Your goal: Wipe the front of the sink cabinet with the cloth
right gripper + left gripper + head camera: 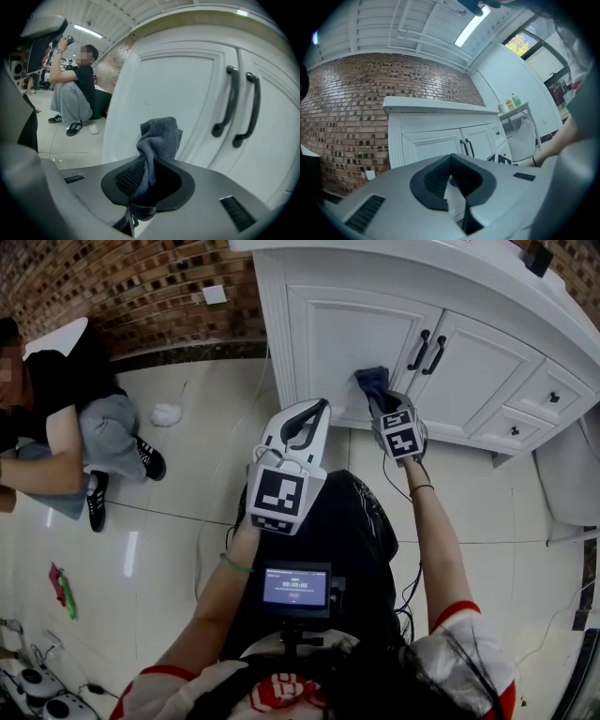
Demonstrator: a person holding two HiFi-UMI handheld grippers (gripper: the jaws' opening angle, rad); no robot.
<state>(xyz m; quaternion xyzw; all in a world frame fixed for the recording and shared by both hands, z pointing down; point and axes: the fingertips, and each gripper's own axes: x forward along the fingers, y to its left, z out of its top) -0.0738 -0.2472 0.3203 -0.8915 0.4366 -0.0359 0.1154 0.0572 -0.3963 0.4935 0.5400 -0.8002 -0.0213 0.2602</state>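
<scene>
"Left gripper (302, 427): jaws together, nothing in them, held back from the sink cabinet (272, 315). And the right gripper (149, 164)?"

"Clamped on the grey cloth (159, 133), which bunches up at the cabinet's left door (164, 84), beside the 2 black handles (232, 101)."

"Advice?"

"I'd press the bunch flat against the panel and sweep in overlapping strokes, staying clear of the handles."

"Anything inside the cabinet?"

"Its 2 doors and the drawers (539, 390) beyond are shut, so contents are hidden."

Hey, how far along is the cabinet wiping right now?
Done: the cloth is clamped in the right gripper. In hand: it is held at the left door. Left: likely the right door and drawers; wiped areas don't show.
</scene>
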